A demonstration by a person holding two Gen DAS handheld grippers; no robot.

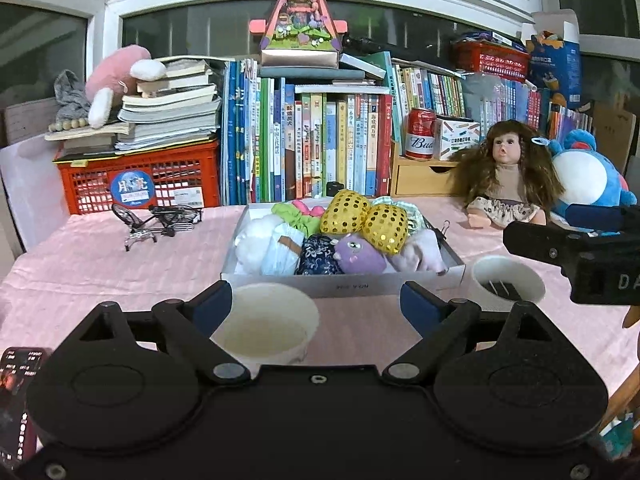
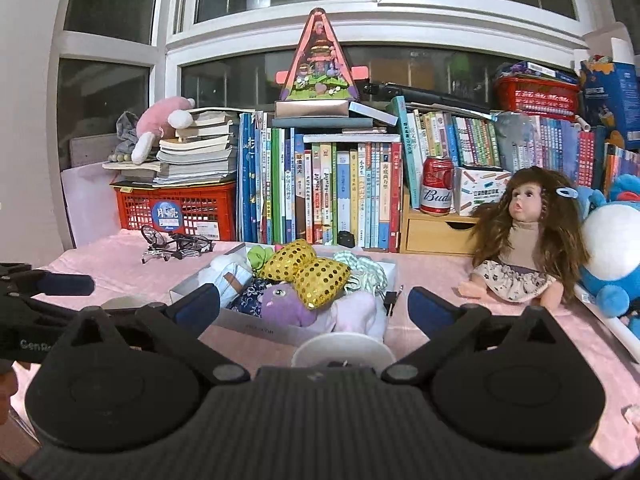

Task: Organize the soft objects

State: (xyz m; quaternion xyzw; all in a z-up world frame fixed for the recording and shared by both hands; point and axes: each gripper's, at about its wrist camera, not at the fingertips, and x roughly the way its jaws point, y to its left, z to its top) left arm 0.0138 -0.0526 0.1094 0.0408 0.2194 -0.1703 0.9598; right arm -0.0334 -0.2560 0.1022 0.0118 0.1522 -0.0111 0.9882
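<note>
Box: my box [image 1: 340,278] of soft toys lies just beyond both tongs.
Left tongs [image 1: 316,298]: apart, tilted down, a cup [image 1: 266,330] between, untouched.
Right tongs [image 2: 314,306]: apart, nearly level, gripping nothing.

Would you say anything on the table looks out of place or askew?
Yes: the soft toys are heaped in the white box, with the gold sequined bow on top. The pink plush sprawls across the book stack.

A cup [image 1: 266,322] sits between the left jaws, the box [image 1: 344,282] of toys beyond it, another cup [image 1: 507,278] to their right.
</note>
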